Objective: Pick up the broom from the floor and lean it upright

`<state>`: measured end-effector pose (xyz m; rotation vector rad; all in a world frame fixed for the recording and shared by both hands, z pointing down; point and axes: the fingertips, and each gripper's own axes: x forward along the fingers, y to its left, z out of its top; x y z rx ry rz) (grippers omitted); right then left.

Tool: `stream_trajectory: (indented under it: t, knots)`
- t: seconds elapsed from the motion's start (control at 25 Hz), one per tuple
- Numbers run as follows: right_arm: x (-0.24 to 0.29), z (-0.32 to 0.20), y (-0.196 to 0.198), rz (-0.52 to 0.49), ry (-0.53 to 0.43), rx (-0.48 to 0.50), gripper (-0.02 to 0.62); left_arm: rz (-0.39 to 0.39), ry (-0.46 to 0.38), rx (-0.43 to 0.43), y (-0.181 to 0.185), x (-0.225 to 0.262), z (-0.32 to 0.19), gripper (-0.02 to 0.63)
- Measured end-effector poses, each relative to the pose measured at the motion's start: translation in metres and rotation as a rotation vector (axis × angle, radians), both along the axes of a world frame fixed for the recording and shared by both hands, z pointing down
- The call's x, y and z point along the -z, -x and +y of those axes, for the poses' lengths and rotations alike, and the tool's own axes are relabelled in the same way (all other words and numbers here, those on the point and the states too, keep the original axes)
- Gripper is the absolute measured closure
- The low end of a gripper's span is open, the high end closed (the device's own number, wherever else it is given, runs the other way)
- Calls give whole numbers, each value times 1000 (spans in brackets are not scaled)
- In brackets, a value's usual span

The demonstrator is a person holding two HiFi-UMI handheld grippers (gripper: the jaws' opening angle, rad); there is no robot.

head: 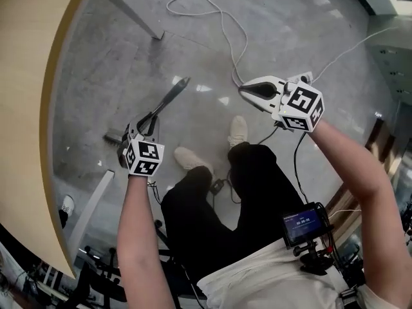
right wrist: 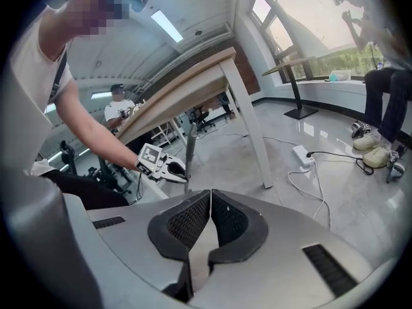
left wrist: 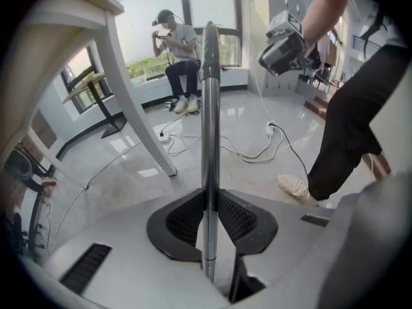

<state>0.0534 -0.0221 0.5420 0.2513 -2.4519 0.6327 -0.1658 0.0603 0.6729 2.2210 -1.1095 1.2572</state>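
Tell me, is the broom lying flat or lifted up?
Lifted up. The left gripper clamps the broom handle, which slants up off the floor in the right gripper view.

Broom [left wrist: 209,108], slim silvery pole, pinched in left hand-held gripper [left wrist: 210,205], tilted upward

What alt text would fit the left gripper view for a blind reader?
The left gripper clamps a silvery broom handle running straight up the middle. Behind are a white table leg, cables on a glossy floor, and the right gripper upper right.
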Motion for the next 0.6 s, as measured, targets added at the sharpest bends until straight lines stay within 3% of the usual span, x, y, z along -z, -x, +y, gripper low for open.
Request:
stream_trajectory:
  t: [0.2, 0.6]
  knots:
    - [-3, 26, 53, 7, 13, 76, 575, 75, -108, 159, 37, 3, 17, 534]
    - [53, 31, 114, -52, 2, 281, 575, 186, -209, 545, 54, 60, 33, 534]
